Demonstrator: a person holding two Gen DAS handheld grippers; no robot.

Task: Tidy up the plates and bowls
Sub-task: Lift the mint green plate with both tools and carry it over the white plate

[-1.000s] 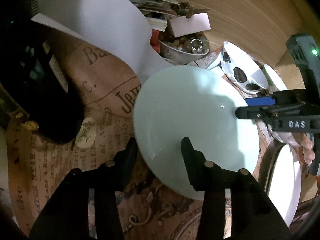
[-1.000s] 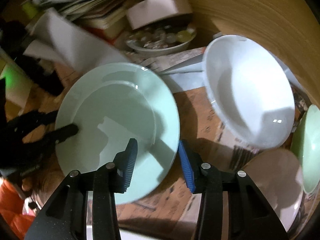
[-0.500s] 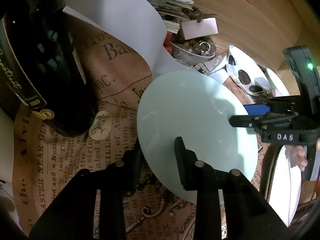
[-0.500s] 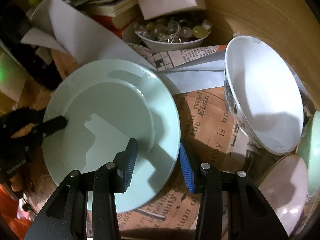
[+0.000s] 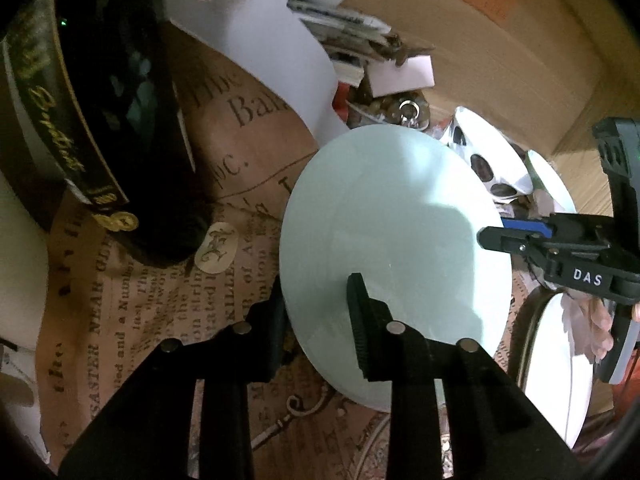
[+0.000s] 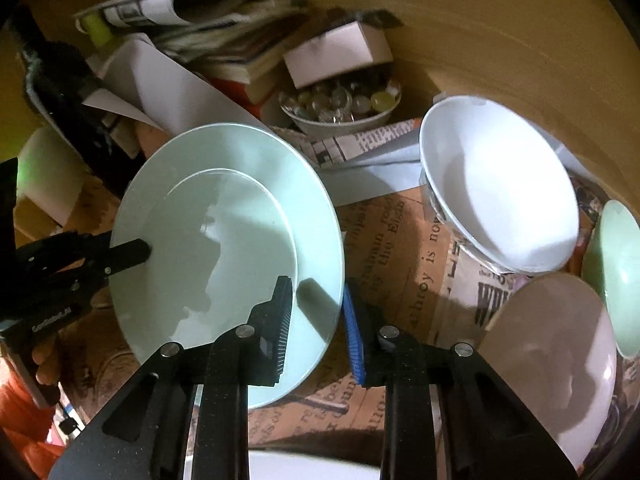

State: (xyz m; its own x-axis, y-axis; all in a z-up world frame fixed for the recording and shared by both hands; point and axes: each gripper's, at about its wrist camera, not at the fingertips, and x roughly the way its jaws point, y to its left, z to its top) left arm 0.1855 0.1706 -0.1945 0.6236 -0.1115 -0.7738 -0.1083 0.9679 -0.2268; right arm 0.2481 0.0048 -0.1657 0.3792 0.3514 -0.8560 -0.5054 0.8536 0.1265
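Observation:
A pale green plate (image 5: 396,248) is held tilted above the newspaper-covered table, gripped from both sides. My left gripper (image 5: 316,312) is shut on its near rim, one finger above and one below. In the right wrist view the same plate (image 6: 224,248) shows its upper face; my right gripper (image 6: 318,316) is shut on its opposite rim. Each gripper shows in the other's view, the right one (image 5: 516,236) and the left one (image 6: 120,256). A white bowl (image 6: 500,188), a pinkish plate (image 6: 552,356) and a green dish (image 6: 616,272) lie to the right.
A dark wine bottle (image 5: 104,120) stands at the left. A small bowl of glass beads (image 6: 340,104), a white box (image 6: 340,52), papers and books crowd the back against the wooden wall. A white plate (image 5: 556,364) sits at the right, under the right gripper.
The plate has been lifted and tilted more, carried by both grippers. Both cameras have drawn back a little from the table; the bottle looms closer at the left.

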